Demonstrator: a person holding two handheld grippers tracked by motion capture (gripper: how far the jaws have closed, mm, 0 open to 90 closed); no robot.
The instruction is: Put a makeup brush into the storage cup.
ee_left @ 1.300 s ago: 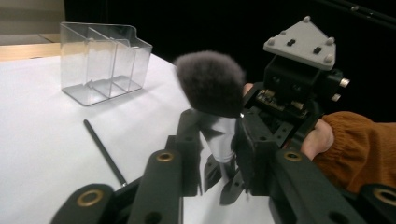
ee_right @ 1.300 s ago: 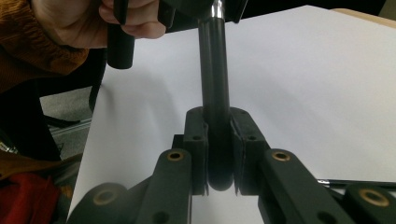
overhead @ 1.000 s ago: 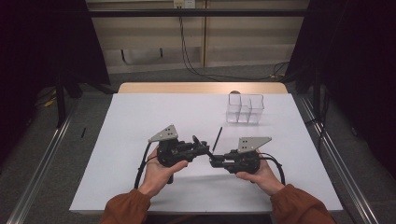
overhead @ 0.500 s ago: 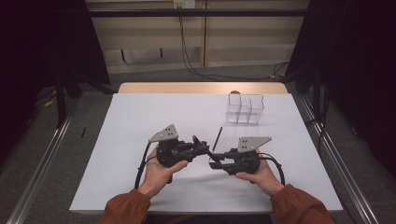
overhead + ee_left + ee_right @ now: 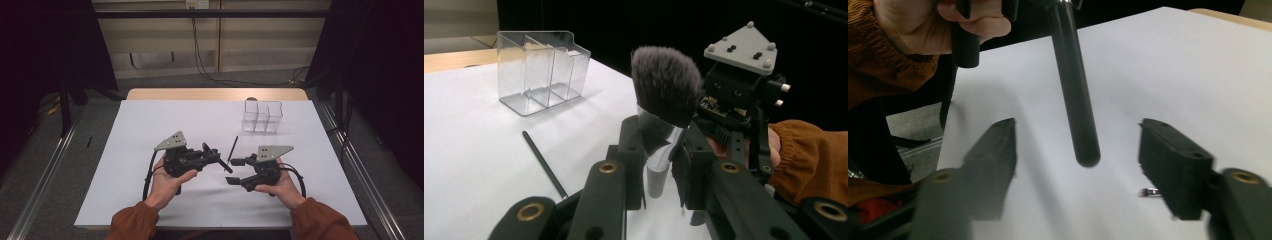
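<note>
Two grippers meet over a white table [image 5: 150, 130], each in a hand with a rust sleeve. Beyond them, toward the far right corner and well apart from both, stands a clear organiser [image 5: 262, 116] with three compartments, upright and with nothing visible inside.

Left gripper [image 5: 216, 158] points toward the right one, and its jaws are clamped on the metal neck of a makeup brush [image 5: 663, 100]. In the left gripper view the dark bristle head rises just above the jaws and the handle runs down between them.

Right gripper [image 5: 235, 171] faces the left one. Its jaws have just been opening and now stand wide apart. In the right gripper view the brush's black handle hangs between the two pads, touching neither, its rounded end above the table.

Smallest is a thin black pencil [image 5: 232, 148], lying flat on the table just beyond the two grippers' tips, between them and the organiser, apart from both.
</note>
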